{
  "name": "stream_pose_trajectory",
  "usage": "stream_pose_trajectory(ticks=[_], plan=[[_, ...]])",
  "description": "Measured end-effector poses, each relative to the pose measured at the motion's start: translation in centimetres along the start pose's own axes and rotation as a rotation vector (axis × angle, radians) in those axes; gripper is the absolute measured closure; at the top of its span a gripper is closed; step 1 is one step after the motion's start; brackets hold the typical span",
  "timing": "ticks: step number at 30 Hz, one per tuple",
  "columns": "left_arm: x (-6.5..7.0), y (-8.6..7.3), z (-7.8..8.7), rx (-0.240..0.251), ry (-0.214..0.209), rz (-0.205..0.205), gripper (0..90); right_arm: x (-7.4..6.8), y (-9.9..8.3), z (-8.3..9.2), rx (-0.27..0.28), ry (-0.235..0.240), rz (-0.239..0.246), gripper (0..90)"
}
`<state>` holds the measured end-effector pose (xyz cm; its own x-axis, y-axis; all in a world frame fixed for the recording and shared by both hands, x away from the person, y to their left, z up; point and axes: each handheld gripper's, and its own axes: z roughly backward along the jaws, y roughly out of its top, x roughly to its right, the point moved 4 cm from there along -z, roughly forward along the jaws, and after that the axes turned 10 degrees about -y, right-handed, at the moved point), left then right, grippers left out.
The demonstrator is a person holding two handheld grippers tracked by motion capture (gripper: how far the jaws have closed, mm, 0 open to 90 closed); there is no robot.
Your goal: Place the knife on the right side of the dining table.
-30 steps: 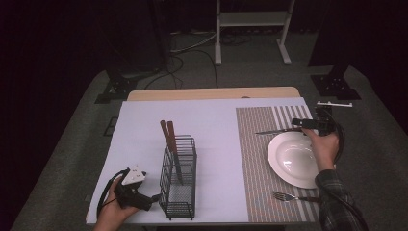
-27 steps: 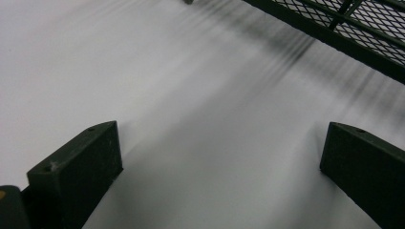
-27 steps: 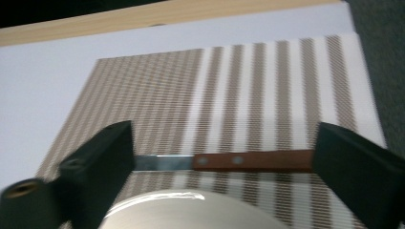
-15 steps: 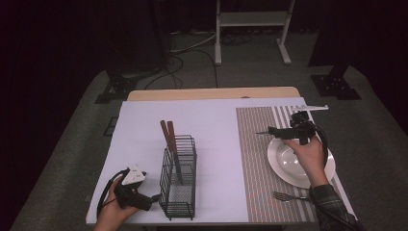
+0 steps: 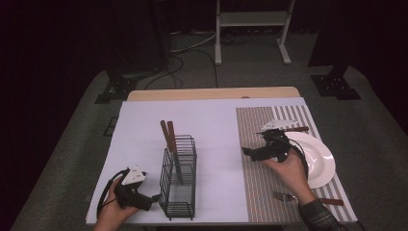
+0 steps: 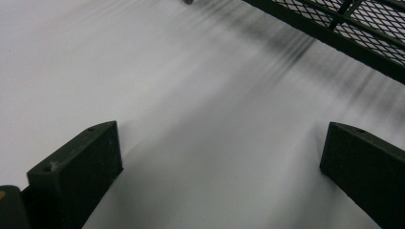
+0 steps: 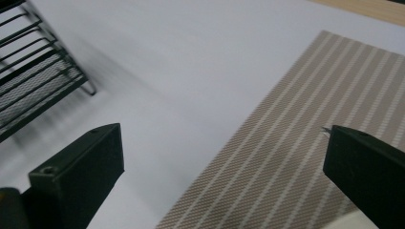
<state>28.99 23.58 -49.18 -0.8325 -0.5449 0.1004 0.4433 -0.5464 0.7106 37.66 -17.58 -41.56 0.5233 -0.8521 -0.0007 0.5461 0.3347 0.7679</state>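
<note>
Fork lies at the near edge of the striped placemat, tines toward the person's left, brown handle toward the right — just beside the person's right wrist.

Left gripper rests low on the white table cover at the near left corner, held in the left hand. In the left gripper view its jaws stand wide apart with nothing between them, only bare white cover; the base of the wire basket crosses the upper right.

Wire basket, black, stands just right of that gripper. Two brown-handled utensils lean in it, tilted toward the far left.

Right gripper held above the placemat by the right hand, pointing left toward the basket. Jaws spread, gripping nothing — right gripper view shows placemat and white cover between them, basket at the left edge.

White plate sits on the placemat behind the right hand. A brown-handled utensil lies just beyond the plate's far rim.
</note>
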Motion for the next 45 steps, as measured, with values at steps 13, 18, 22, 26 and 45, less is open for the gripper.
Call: stream_pose_trajectory(ticks=[13,18,22,26,45], plan=[[0.0,0.0,0.0,0.000,0.001,-0.001,0.0,-6.6,-2.0,-1.6,-0.056,0.132,0.158,0.0],[0.0,0.0,0.0,-0.001,0.000,-0.001,0.0,-8.6,-2.8,-2.5,-0.089,0.178,0.201,0.0],[0.0,0.0,0.0,-0.001,0.000,-0.001,0.0,-9.8,-3.6,-3.0,-0.113,0.193,0.230,0.0],[0.0,0.0,0.0,-0.001,0.001,-0.003,0.0,-11.3,-4.5,-3.5,-0.127,0.198,0.275,0.0],[0.0,0.0,0.0,-0.002,0.000,-0.004,0.0,-12.7,-6.9,-4.2,-0.075,0.190,0.338,0.0]])
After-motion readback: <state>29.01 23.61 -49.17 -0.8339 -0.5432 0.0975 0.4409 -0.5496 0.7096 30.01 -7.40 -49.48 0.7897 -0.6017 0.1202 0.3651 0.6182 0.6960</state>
